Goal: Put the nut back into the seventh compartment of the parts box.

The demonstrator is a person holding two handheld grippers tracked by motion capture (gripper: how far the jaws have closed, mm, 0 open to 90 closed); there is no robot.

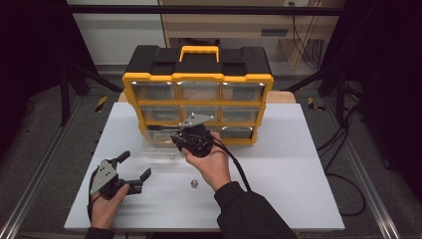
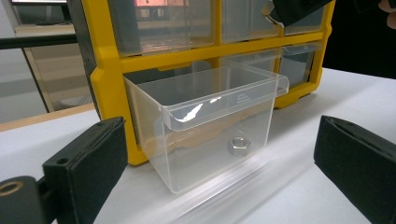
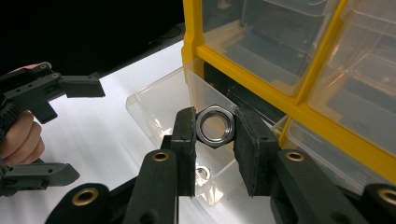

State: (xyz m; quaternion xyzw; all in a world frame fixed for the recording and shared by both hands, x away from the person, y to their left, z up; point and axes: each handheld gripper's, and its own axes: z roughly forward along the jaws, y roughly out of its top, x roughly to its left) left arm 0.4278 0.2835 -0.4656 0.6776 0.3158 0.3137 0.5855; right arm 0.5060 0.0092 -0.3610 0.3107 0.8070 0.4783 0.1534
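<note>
Right gripper [image 3: 215, 128] is pinching a steel hex nut [image 3: 214, 127] by two opposite flats, threaded hole facing the camera in the right gripper view. It is hovering directly over the clear plastic drawer [image 3: 159, 100], which is standing pulled partway out of the bottom-left slot of the yellow-and-black parts organizer [image 1: 197, 79]. The held nut is sitting above the drawer's open top, not touching its walls.

A second hex nut [image 2: 239, 146] is lying flat on the drawer floor, near the front wall; in the right gripper view it is peeking out just beneath the held one. A third nut [image 1: 193, 184] is resting loose on the white counter [image 1: 298, 164], near the front edge, just beside the person's right wrist.

In the high view the right gripper [image 1: 191, 137] is sitting close against the organizer's lower row, its cable trailing back along the forearm and dark sleeve.

Left gripper [image 1: 135, 167] is resting low at the front-left of the counter, well apart from the drawer, jaws spread wide and holding nothing. Its own view is looking along the counter at the drawer front, with the drawer's lip [image 2: 224, 100] catching glare.

The organizer is standing upright at the back of the counter, carry handle [image 1: 199, 51] on top, and its other clear drawers are sitting closed.
</note>
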